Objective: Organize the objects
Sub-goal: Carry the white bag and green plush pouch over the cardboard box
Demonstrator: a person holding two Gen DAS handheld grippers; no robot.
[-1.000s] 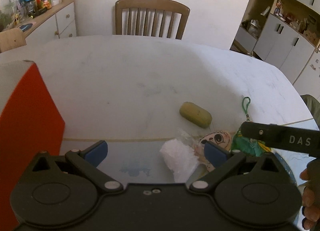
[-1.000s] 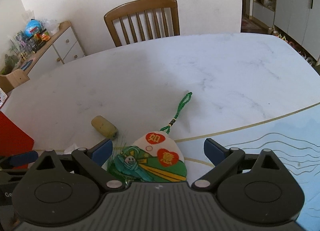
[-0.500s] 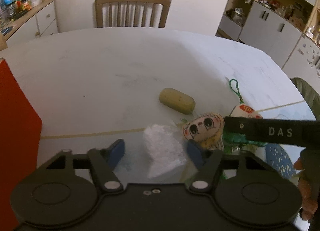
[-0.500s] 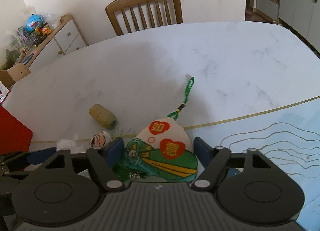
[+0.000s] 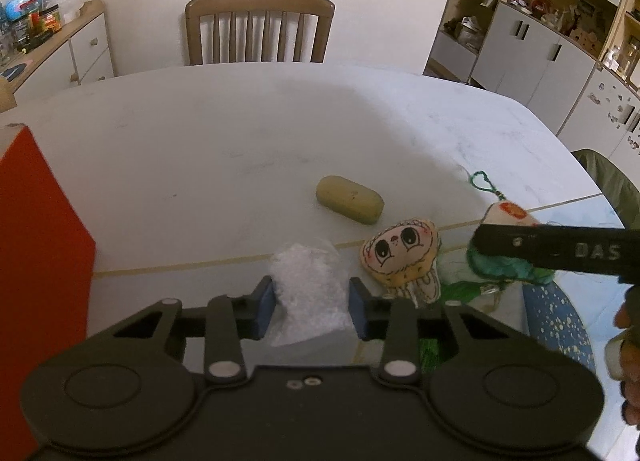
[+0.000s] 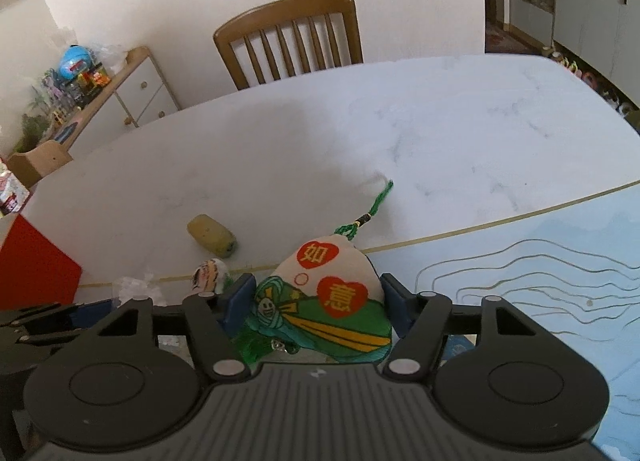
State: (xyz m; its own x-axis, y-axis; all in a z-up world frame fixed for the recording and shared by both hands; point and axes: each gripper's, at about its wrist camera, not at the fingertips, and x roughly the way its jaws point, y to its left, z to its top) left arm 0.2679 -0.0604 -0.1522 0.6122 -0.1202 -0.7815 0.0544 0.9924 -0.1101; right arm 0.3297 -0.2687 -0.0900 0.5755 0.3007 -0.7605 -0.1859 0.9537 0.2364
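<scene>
My left gripper (image 5: 311, 307) is shut on a clear plastic bag of white stuff (image 5: 308, 293), its blue pads pressing both sides. Right of it lies a small plush doll face (image 5: 400, 257), and behind that an olive-green oblong case (image 5: 349, 200). My right gripper (image 6: 316, 311) is shut on a green and white embroidered sachet (image 6: 332, 301) with red hearts and a green cord (image 6: 372, 209). In the left wrist view the sachet (image 5: 506, 217) shows behind the right gripper's black finger (image 5: 552, 249). A person's hand (image 5: 628, 353) holds that gripper at the right edge.
A red-orange box (image 5: 36, 261) stands at the left of the white marble table (image 5: 240, 133). A blue patterned mat (image 6: 540, 261) covers the near right part. A wooden chair (image 5: 259, 27) stands at the far side; a sideboard (image 5: 60, 53) and cabinets (image 5: 540, 45) line the walls.
Both grippers went from wide open to shut: the left one on the plastic bag, the right one on the sachet. Both views drew closer to the objects.
</scene>
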